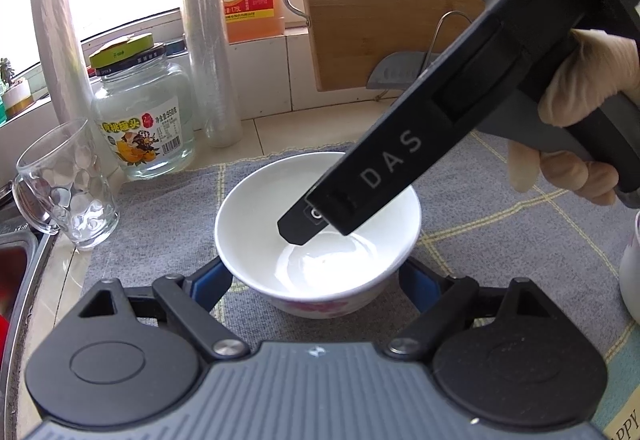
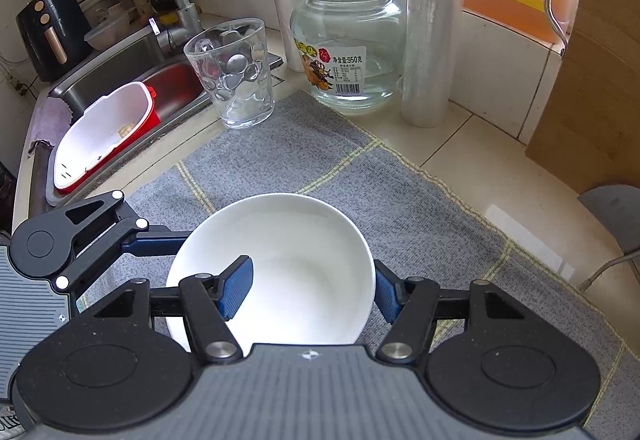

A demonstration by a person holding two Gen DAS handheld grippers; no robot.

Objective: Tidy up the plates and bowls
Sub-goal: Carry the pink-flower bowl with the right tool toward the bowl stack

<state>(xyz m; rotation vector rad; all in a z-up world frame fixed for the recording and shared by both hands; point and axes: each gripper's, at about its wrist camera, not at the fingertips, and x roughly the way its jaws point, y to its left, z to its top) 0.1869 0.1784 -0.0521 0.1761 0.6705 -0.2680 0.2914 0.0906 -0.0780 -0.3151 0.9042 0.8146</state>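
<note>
A white bowl (image 1: 256, 216) with a pink flower pattern low on its outside stands upright on a grey checked mat (image 1: 160, 224). My left gripper (image 1: 314, 276) reaches around its lower wall, a blue pad pressed against each side. From the upper right, a gloved hand (image 1: 580, 80) brings my right gripper (image 1: 320, 230) down into the bowl. In the right wrist view the bowl (image 2: 304, 264) lies under my right gripper (image 2: 311, 292): one pad is inside the bowl and the other is outside its right rim, shut on the wall. A left gripper finger (image 2: 156, 240) meets the bowl's left side.
A dimpled glass mug (image 2: 232, 72), a lidded glass jar (image 2: 348, 52) and rolls of film (image 2: 428, 40) stand behind the mat. The sink (image 2: 132, 68) holds a red and white basin (image 2: 104, 136). A cutting board (image 1: 380, 0) leans on the wall. A white cup (image 1: 632, 268) stands at the right edge.
</note>
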